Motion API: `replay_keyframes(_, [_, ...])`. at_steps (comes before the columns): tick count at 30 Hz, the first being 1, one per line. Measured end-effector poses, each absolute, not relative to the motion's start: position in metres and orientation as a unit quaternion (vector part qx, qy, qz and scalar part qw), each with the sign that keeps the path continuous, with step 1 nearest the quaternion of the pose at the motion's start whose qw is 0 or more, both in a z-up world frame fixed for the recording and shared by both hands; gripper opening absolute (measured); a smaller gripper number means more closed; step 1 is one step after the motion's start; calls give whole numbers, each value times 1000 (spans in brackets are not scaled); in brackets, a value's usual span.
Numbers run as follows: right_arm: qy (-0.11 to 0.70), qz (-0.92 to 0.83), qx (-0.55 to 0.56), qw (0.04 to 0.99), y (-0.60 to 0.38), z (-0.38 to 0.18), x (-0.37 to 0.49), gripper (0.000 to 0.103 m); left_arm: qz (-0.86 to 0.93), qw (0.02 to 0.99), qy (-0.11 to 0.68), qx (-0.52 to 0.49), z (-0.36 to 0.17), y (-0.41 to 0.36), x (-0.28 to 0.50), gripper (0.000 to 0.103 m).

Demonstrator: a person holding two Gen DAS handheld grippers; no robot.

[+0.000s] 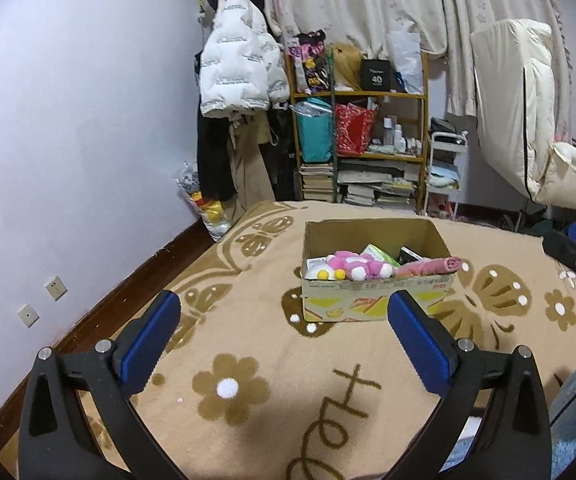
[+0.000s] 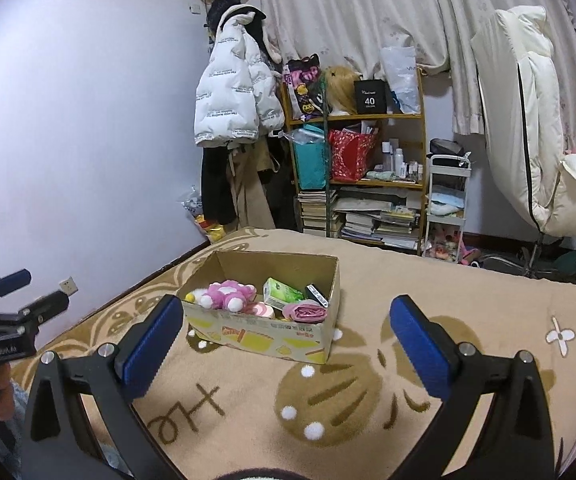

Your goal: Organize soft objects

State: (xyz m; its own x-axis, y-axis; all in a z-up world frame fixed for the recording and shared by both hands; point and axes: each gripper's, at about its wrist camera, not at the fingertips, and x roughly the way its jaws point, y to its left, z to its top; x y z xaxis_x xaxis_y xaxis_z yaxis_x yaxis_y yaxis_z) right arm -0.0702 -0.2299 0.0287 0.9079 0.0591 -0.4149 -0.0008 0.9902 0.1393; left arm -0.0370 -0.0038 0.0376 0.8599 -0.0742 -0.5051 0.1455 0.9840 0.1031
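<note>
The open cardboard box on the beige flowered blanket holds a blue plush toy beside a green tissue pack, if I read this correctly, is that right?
Not quite: the plush toy is pink and white, not blue. The right wrist view shows it inside the open cardboard box on the beige flowered blanket, beside the green tissue pack.

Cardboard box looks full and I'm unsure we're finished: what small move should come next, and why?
Probably scan the blanket for leftovers before reaching again. The left gripper and right gripper are open and empty, and the pink plush already lies in the cardboard box.
</note>
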Motion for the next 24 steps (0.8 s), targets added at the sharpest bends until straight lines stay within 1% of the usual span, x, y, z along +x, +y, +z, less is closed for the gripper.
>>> replay_keyframes(4, [203,10,65,977,-230,20,-74,103,-60,964,251,65,33,-6,-36,102])
replay_keyframes(8, [201,4,45,979,-228,12,-74,103,-59,958,269,78,24,-11,-31,102])
replay_keyframes(17, [208,6,46,977,-232,2,-69,103,-66,953,284,84,14,-18,-22,102])
replay_keyframes(24, [213,4,55,976,-236,0,-69,103,-66,952,281,97,10,-24,-20,102])
